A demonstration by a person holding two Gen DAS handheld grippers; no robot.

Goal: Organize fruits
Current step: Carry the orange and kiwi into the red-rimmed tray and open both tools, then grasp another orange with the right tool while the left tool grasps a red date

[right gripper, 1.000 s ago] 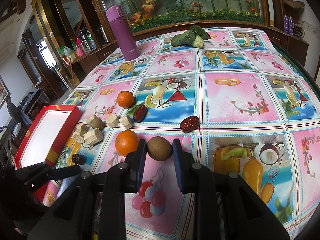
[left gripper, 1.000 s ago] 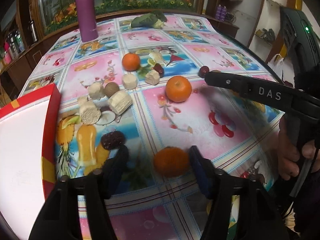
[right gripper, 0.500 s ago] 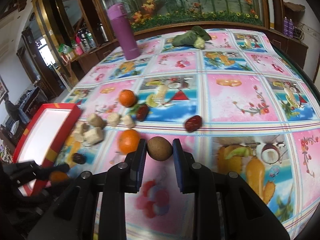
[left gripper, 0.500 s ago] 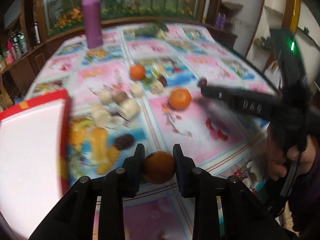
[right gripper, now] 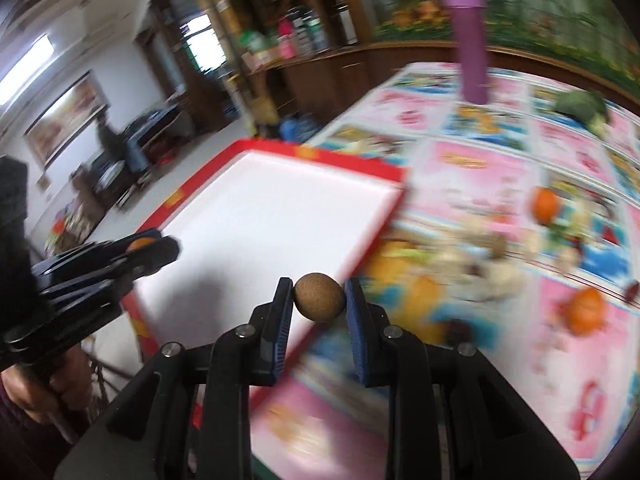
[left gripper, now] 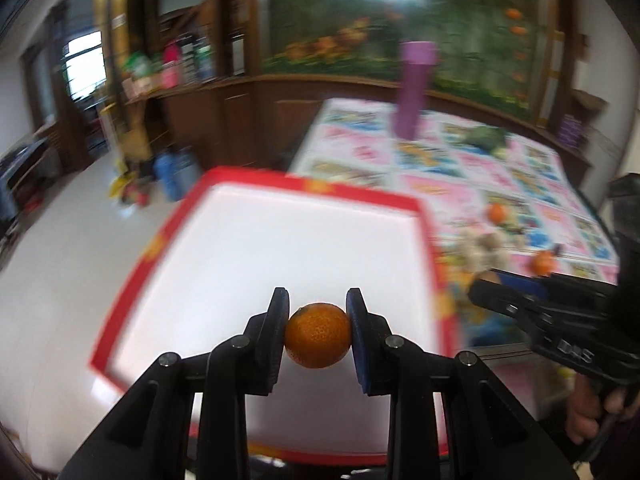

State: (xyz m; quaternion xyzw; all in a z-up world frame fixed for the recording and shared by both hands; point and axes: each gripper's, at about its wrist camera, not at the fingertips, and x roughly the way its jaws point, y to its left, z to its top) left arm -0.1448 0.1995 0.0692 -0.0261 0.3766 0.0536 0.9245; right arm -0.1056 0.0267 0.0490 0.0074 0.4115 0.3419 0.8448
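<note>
My left tool [left gripper: 318, 334] clamps an orange [left gripper: 318, 341], right tool [right gripper: 319, 305] a brown fruit [right gripper: 319, 297]; next, release both into the tray [left gripper: 360, 192].

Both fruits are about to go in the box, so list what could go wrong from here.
1. The left tongs grip the orange only at its sides; released from this height above the box it may roll.
2. The right tongs hold the brown fruit near the box's edge; dropped there, it could miss.
3. Both tongs converge and may collide.
</note>
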